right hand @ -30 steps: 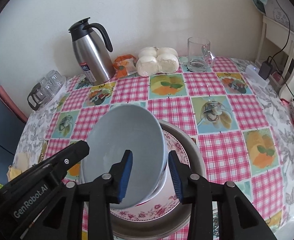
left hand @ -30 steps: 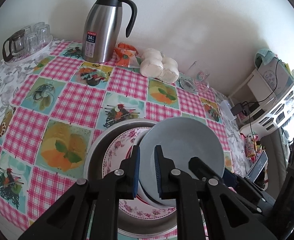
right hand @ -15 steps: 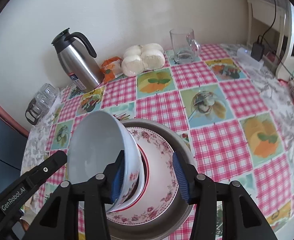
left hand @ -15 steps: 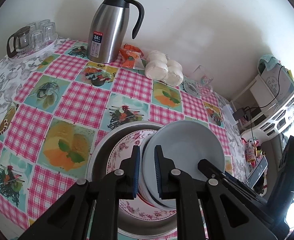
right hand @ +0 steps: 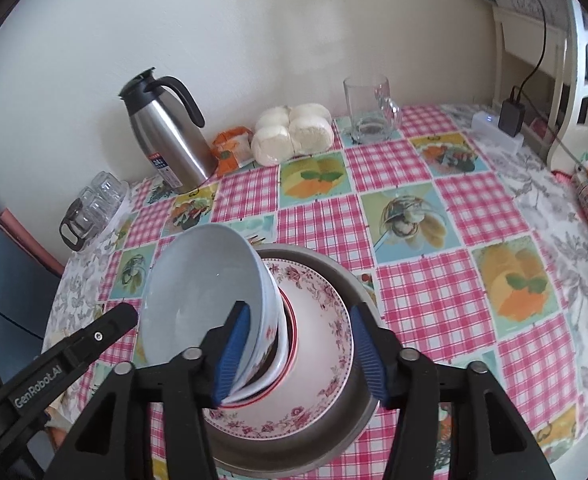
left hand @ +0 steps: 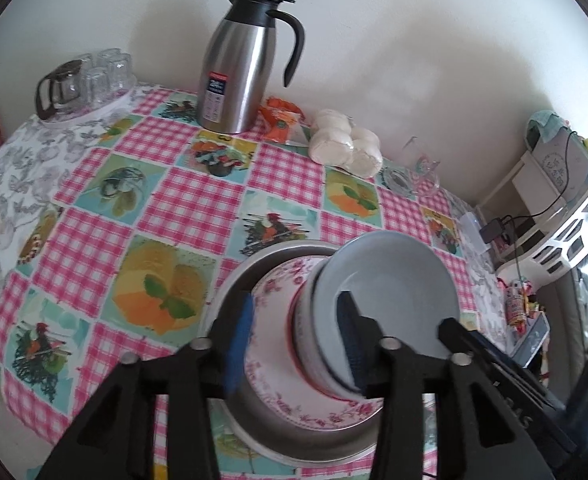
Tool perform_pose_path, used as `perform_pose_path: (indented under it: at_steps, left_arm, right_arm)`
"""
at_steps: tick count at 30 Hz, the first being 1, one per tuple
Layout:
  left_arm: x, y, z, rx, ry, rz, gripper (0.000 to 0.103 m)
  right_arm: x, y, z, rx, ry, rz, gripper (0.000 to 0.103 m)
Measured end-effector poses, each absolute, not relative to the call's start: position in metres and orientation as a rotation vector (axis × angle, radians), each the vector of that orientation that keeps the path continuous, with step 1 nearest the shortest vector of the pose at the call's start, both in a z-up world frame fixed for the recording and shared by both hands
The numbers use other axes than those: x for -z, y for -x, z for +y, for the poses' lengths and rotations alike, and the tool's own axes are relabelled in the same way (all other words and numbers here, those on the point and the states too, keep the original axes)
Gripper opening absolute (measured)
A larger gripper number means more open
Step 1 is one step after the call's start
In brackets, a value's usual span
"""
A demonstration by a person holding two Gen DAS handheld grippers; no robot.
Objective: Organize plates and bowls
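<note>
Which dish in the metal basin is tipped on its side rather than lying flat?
The pale blue-grey bowl with a floral outside: it leans rim-sideways, while the pink floral-rimmed plate lies flat in the round metal basin.

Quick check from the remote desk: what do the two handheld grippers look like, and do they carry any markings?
Both are matte black plastic two-finger tools with silver pivot pins. The left gripper and right gripper have ribbed blue pads inside their fingers. White "GenRobot.AI" lettering runs along the left gripper's body in the right wrist view. No hands or sleeves show.

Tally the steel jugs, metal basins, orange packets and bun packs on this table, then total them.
Steel jugs: 1
Metal basins: 1
Orange packets: 1
Bun packs: 1
Total: 4
</note>
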State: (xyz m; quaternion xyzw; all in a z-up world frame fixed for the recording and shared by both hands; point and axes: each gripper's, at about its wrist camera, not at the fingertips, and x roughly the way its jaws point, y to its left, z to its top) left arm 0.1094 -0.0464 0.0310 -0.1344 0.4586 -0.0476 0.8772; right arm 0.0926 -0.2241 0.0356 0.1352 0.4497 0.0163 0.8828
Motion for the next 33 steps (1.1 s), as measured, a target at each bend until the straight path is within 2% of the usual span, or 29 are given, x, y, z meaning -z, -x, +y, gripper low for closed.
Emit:
perform_pose_path:
  at_steps: [2, 4, 8, 10, 14, 16, 19, 22, 33]
  left_arm:
    - [-0.029, -0.105, -0.044, 0.084, 0.274, 0.956, 0.058]
    - [-0.026, -0.101, -0.04, 0.058, 0.263, 0.96, 0.075]
    - [-0.017, -0.091, -0.033, 0.019, 0.223, 0.972, 0.08]
    - [-0.013, -0.087, -0.03, 0.004, 0.201, 0.972, 0.085]
    - [-0.007, -0.079, -0.027, -0.014, 0.17, 0.972, 0.087]
    - [-0.003, -0.075, -0.025, -0.023, 0.154, 0.973, 0.094]
    - [0.002, -0.072, -0.025, -0.032, 0.125, 0.992, 0.095]
    - [0.007, -0.069, -0.026, -0.037, 0.099, 1.006, 0.095]
    - [0.011, -0.066, -0.025, -0.055, 0.084, 1.054, 0.095]
  right_arm:
    - [-0.038, -0.087, -0.223, -0.033, -0.262, 0.927, 0.059]
    - [-0.038, -0.08, -0.223, -0.03, -0.25, 0.921, 0.062]
    - [-0.036, -0.067, -0.226, -0.021, -0.241, 0.915, 0.077]
    - [-0.034, -0.062, -0.227, -0.018, -0.236, 0.913, 0.079]
    - [-0.029, -0.054, -0.23, -0.006, -0.222, 0.919, 0.084]
    - [-0.026, -0.05, -0.231, -0.005, -0.216, 0.921, 0.086]
    - [-0.02, -0.047, -0.232, 0.011, -0.189, 0.937, 0.09]
    - [-0.012, -0.046, -0.234, 0.038, -0.158, 0.957, 0.098]
    - [0.008, -0.04, -0.238, 0.051, -0.104, 1.03, 0.103]
